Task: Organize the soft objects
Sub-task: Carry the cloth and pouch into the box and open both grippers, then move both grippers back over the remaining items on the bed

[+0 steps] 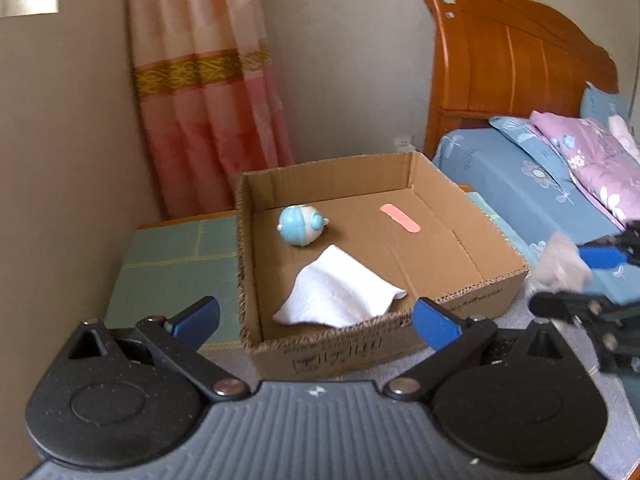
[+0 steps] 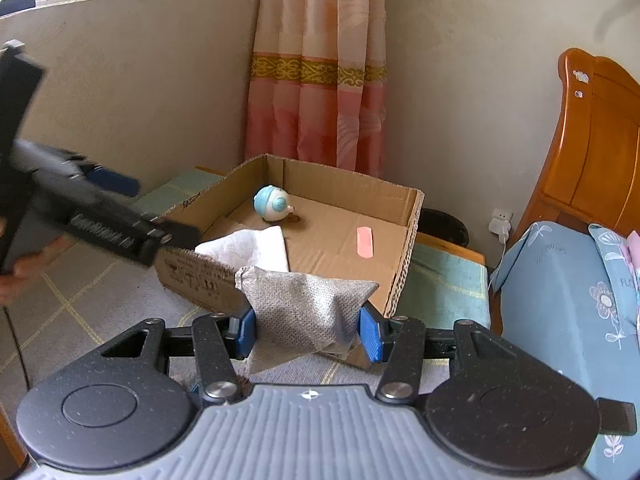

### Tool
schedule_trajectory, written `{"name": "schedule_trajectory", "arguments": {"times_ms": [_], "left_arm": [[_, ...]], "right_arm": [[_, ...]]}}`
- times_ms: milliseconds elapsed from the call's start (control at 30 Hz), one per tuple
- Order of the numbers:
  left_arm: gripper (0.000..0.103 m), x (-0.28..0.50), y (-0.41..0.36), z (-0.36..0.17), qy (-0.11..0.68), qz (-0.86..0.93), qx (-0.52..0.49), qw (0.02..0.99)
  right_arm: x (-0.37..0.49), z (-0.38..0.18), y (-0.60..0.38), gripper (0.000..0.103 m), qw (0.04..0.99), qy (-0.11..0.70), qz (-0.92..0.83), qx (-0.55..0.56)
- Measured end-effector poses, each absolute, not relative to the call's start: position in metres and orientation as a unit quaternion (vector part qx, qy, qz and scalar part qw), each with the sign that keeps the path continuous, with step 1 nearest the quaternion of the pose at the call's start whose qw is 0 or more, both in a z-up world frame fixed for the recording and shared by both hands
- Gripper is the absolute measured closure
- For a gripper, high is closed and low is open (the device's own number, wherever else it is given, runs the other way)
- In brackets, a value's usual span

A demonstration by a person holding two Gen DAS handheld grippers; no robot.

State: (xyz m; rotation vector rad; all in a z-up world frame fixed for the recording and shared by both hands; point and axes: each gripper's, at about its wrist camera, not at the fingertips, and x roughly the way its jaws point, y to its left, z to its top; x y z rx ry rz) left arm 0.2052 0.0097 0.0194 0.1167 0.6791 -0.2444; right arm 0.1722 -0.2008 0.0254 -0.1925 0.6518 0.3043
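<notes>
Held in the right gripper: a grey, woven-fabric pouch, plump and creased, long axis running nine to three o'clock between the blue pads, corners pointing outward, just before the near rim of the shallow brown cardboard box. Pinched at mid-width, jaws half spread. Inside the box: a crumpled white cloth at six o'clock, a round blue-and-white toy at eleven, a pink strip at one. Left gripper spread wide, empty, above the box's near edge
</notes>
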Motion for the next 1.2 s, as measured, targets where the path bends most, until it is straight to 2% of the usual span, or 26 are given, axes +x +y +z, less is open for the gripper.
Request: {"name": "schedule_trajectory", "arguments": {"times_ms": [433, 467, 533, 567, 600, 633, 1200], "left_arm": [[0.000, 0.171, 0.021, 0.014, 0.335, -0.078, 0.027, 0.939], [0.000, 0.169, 0.022, 0.014, 0.336, -0.076, 0.027, 0.938], [0.000, 0.167, 0.025, 0.013, 0.336, -0.075, 0.026, 0.938], [0.000, 0.165, 0.026, 0.013, 0.336, -0.075, 0.025, 0.938], [0.000, 0.165, 0.027, 0.013, 0.336, -0.074, 0.024, 0.938], [0.000, 0.164, 0.028, 0.014, 0.335, -0.073, 0.024, 0.939], [0.000, 0.132, 0.044, 0.022, 0.307, -0.034, 0.013, 0.951]], "right_arm": [[0.255, 0.041, -0.189, 0.046, 0.927, 0.335, 0.123, -0.115], [0.262, 0.039, -0.187, 0.043, 0.927, 0.335, 0.114, -0.122], [0.278, 0.033, -0.181, 0.027, 0.921, 0.347, 0.110, -0.138], [0.283, 0.031, -0.178, 0.013, 0.919, 0.352, 0.108, -0.142], [0.286, 0.029, -0.176, 0.004, 0.920, 0.350, 0.106, -0.143], [0.286, 0.029, -0.175, 0.001, 0.921, 0.347, 0.105, -0.144], [0.209, 0.036, -0.176, 0.000, 0.926, 0.339, 0.100, -0.135]]}}
